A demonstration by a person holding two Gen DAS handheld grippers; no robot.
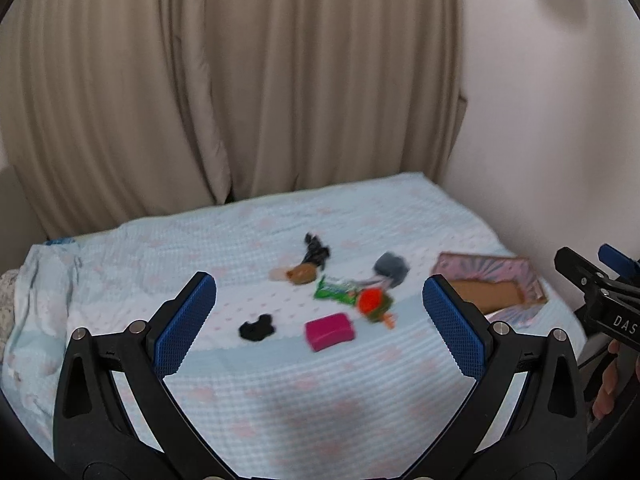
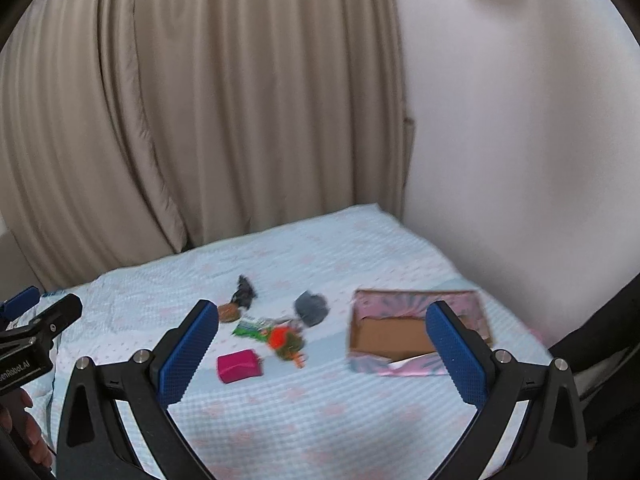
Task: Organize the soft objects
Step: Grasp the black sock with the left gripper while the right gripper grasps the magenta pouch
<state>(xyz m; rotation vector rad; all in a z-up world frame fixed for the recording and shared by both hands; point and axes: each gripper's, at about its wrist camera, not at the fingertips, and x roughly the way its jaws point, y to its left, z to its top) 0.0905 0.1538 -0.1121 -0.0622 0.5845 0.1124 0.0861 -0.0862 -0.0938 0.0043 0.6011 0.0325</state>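
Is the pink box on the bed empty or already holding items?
Empty, as far as visible: the pink box is open, showing only bare brown cardboard inside; its right part is hidden behind a finger.

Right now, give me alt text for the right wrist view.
An open claw hovers over a pale blue bed scattered with small soft items, a magenta pouch nearest. An open, empty pink box sits to the right; beige curtains hang behind.

Two fisheye wrist views, side by side above the near edge of the bed (image 1: 280, 380), face the curtain (image 1: 200, 80). Both share the scattered items and box (image 2: 400, 336), well ahead.
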